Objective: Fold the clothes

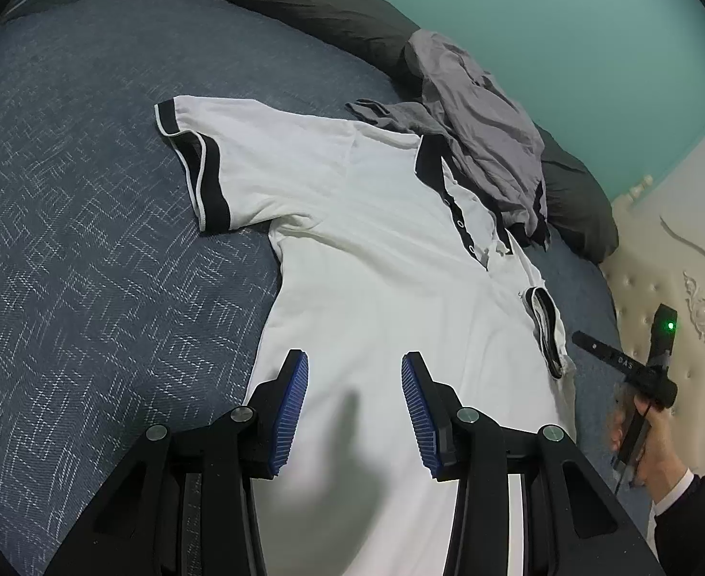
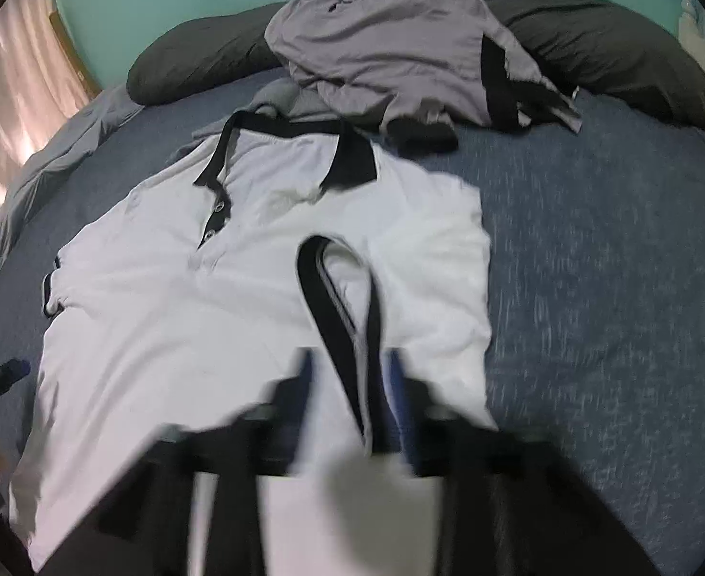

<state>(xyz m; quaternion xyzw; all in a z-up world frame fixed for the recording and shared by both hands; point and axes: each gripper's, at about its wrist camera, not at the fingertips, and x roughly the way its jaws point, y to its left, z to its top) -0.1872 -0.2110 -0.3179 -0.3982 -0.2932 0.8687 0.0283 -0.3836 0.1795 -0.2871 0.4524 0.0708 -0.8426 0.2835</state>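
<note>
One sleeve (image 2: 347, 317) folded inward on white polo shirt (image 1: 367, 249), mid-bed (image 1: 88, 240). Left gripper (image 1: 355, 408) parted, empty. Right gripper (image 2: 352, 384) blurred, seemingly loosed around cuff. Risk: snagging cuff, undoing fold.

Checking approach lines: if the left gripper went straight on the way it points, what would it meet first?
Probably the white polo shirt spread on the bed: the left gripper hangs open and empty, angled down over its lower body. Depth is unclear.

Polo shirt (image 1: 376, 249) on bed (image 1: 88, 240); crumpled garment (image 1: 487, 134) behind collar.
</note>
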